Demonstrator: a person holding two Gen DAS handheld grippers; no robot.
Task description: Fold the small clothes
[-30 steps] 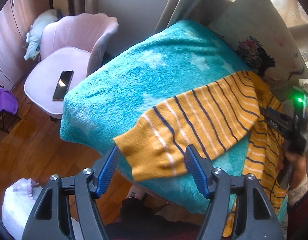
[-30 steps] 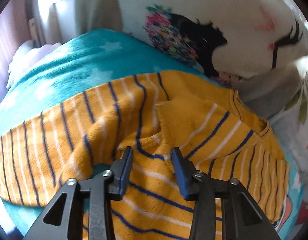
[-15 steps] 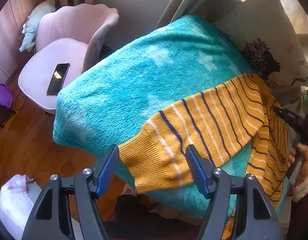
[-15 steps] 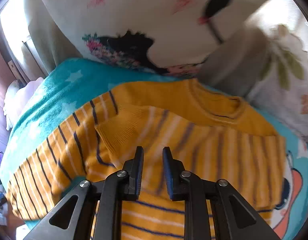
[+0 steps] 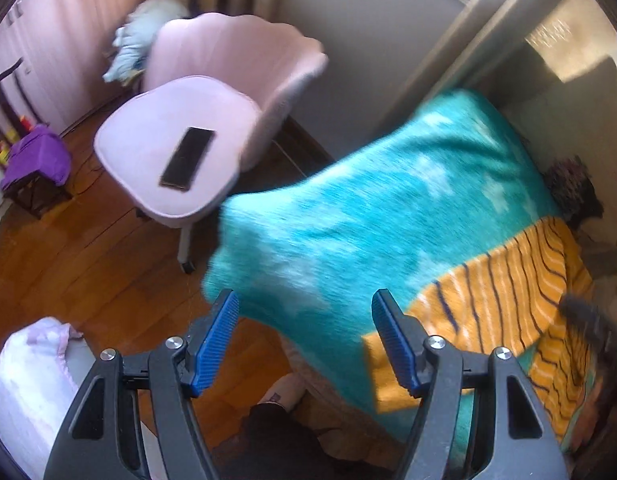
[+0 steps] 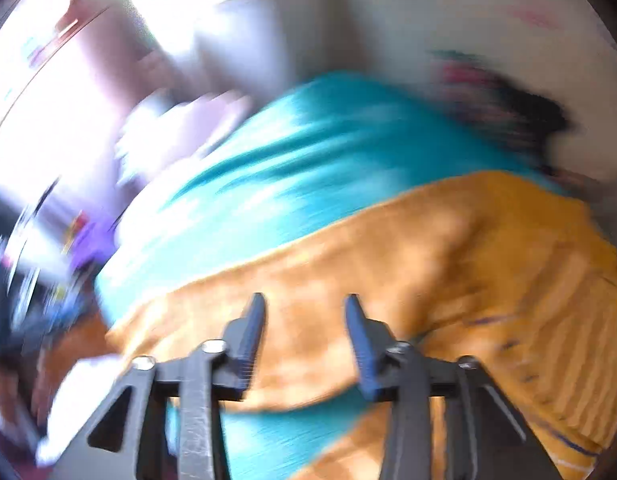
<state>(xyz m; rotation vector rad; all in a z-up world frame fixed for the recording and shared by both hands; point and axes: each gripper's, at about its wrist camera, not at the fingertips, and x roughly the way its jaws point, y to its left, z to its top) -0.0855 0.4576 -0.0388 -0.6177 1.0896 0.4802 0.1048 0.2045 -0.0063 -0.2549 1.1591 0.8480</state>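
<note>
One sleeve of the striped sweater (image 5: 504,300) is spread across the teal blanket (image 5: 388,216). Left gripper (image 5: 304,340) jaws are held wide, empty; right gripper (image 6: 304,336) jaws are opening, nothing pinched. Next, the cuff should be gripped and folded inward.

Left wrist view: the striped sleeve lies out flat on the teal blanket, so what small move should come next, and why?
Probably bring the left claw across to the cuff of the yellow striped sweater and close on it. The claw stands open and empty over the teal blanket, with the unfolded sleeve's cuff just beyond its right pad. The right claw is opening above the sweater, gripping nothing.
</note>
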